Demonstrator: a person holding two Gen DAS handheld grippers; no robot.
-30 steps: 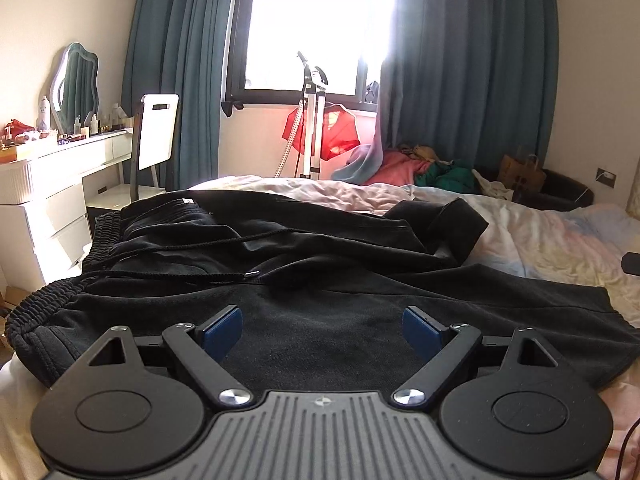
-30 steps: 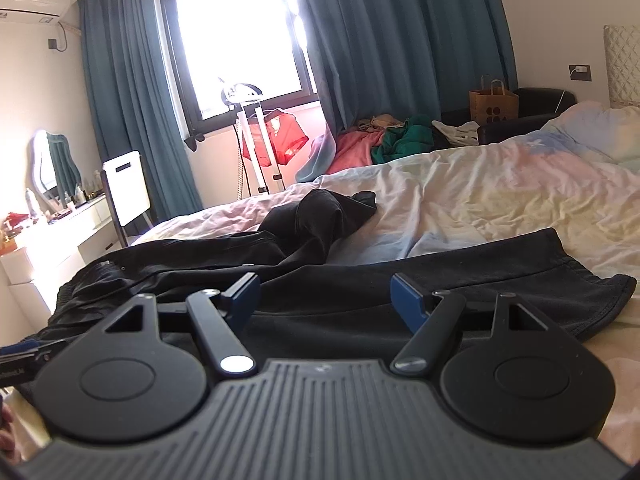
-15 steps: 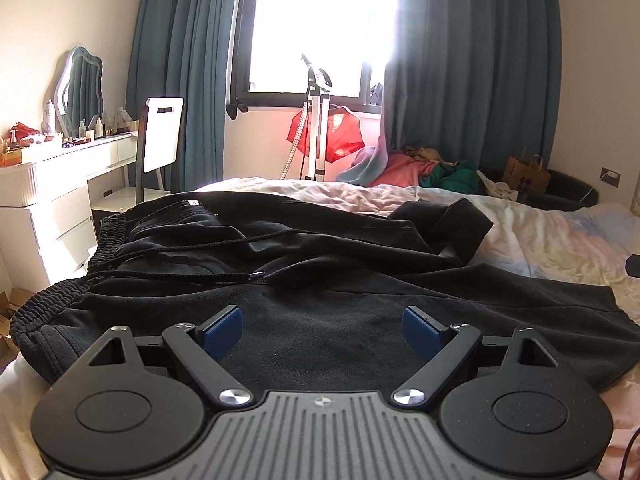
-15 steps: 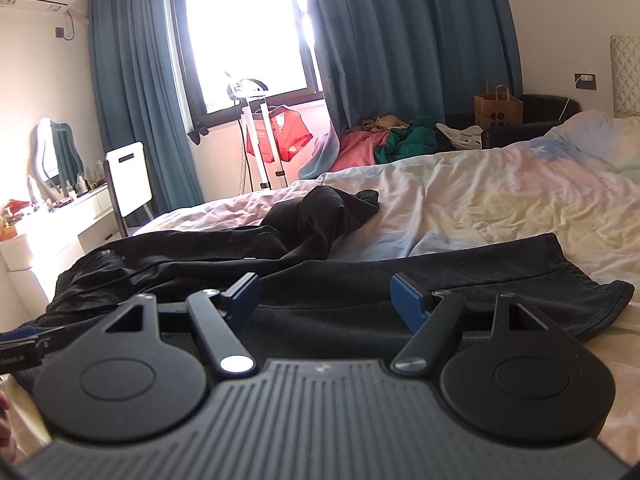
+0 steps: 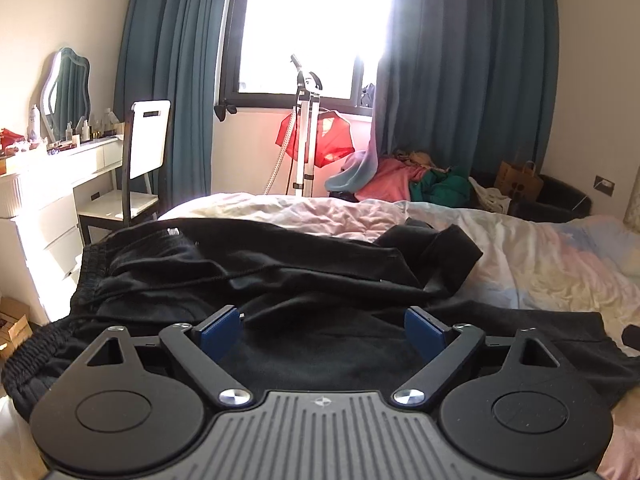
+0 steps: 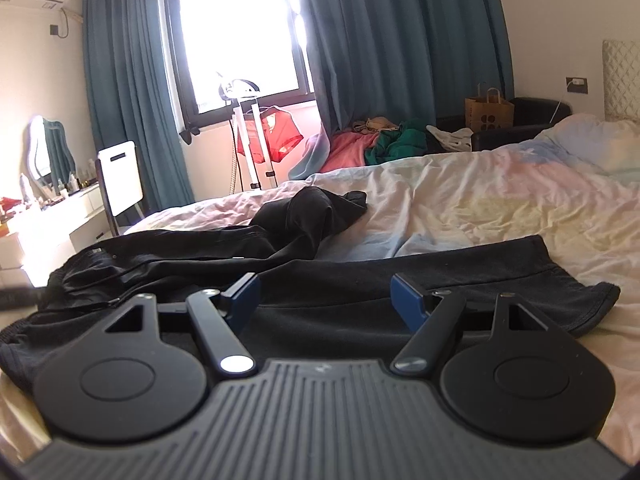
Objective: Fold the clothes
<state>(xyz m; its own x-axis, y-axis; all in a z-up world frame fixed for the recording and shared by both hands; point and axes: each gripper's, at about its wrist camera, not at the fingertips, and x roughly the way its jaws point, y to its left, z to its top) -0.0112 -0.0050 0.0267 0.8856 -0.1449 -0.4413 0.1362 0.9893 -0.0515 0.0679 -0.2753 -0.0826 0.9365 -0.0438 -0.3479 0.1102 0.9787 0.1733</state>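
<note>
Black trousers (image 5: 304, 280) lay across bed (image 5: 540, 256), long axis left-right, waistband left, hems right. Left gripper (image 5: 322, 330) and right gripper (image 6: 325, 294): jaws spread, empty.

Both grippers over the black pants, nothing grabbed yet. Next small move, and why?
Probably lower the left gripper onto the black pants near the waistband and close. Both it and the right gripper are open and empty; the far leg lies crumpled.

We can read no text, label or number; the paper bag (image 6: 489, 113) bears only dark dots.
</note>
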